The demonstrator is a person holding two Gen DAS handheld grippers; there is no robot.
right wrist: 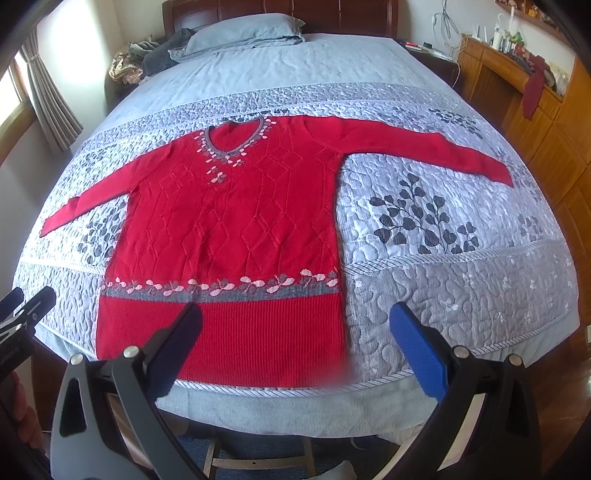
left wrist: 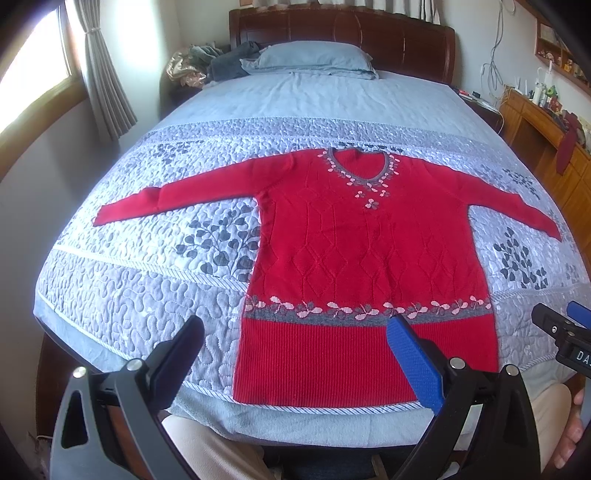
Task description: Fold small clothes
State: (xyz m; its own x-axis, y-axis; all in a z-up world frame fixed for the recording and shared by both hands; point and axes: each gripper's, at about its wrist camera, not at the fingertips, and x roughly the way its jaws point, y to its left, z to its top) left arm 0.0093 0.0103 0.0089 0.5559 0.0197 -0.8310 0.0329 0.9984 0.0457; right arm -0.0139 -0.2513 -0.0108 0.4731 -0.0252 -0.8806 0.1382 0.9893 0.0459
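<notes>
A red knit sweater point(left wrist: 362, 240) with a grey flowered neckline and hem band lies flat, front up, on the quilted bed point(left wrist: 147, 288), both sleeves spread out sideways. It also shows in the right wrist view point(right wrist: 236, 229). My left gripper point(left wrist: 295, 332) is open and empty, held above the sweater's lower left hem at the foot of the bed. My right gripper point(right wrist: 295, 325) is open and empty, above the lower right hem. The right gripper also shows at the right edge of the left wrist view point(left wrist: 565, 325).
A blue-grey pillow point(left wrist: 314, 59) and a heap of clothes point(left wrist: 207, 62) lie by the dark wooden headboard point(left wrist: 340, 26). A window with a curtain point(left wrist: 103, 81) is on the left. Wooden cabinets point(right wrist: 517, 92) with clutter stand on the right.
</notes>
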